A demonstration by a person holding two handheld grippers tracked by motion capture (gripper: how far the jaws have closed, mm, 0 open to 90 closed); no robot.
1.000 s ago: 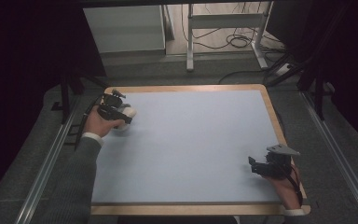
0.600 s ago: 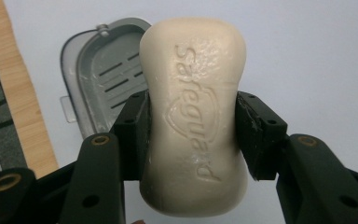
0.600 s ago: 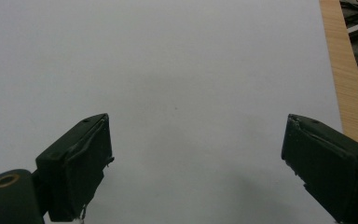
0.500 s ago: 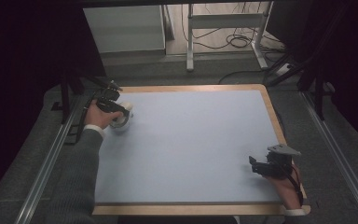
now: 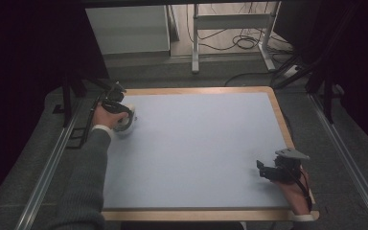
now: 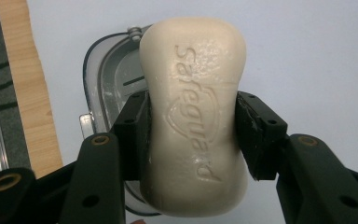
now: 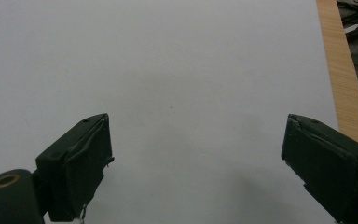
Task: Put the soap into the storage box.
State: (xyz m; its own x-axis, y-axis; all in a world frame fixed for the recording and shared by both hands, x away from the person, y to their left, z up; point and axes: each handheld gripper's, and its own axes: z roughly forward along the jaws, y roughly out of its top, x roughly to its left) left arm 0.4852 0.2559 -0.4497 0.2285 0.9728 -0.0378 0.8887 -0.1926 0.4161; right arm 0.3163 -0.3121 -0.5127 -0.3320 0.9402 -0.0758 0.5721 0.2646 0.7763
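one soap bar (image 6: 193,116) – clamped by left gripper (image 6: 191,135) – one dish (image 6: 107,88) beneath.

A lab-like recording space: a pale blue table (image 5: 196,153) with a wooden rim stands inside metal rails (image 5: 48,167), dark curtains (image 5: 28,43) hang on both sides, cables (image 5: 239,40) lie loose on the grey floor beyond, beside a white metal stand (image 5: 230,21)

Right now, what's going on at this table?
A person works with a claw in each hand. The left claw is clamped on a cream soap bar stamped Safeguard, held above a clear soap dish near the table's far left corner. The right claw is open over bare tabletop at the near right.
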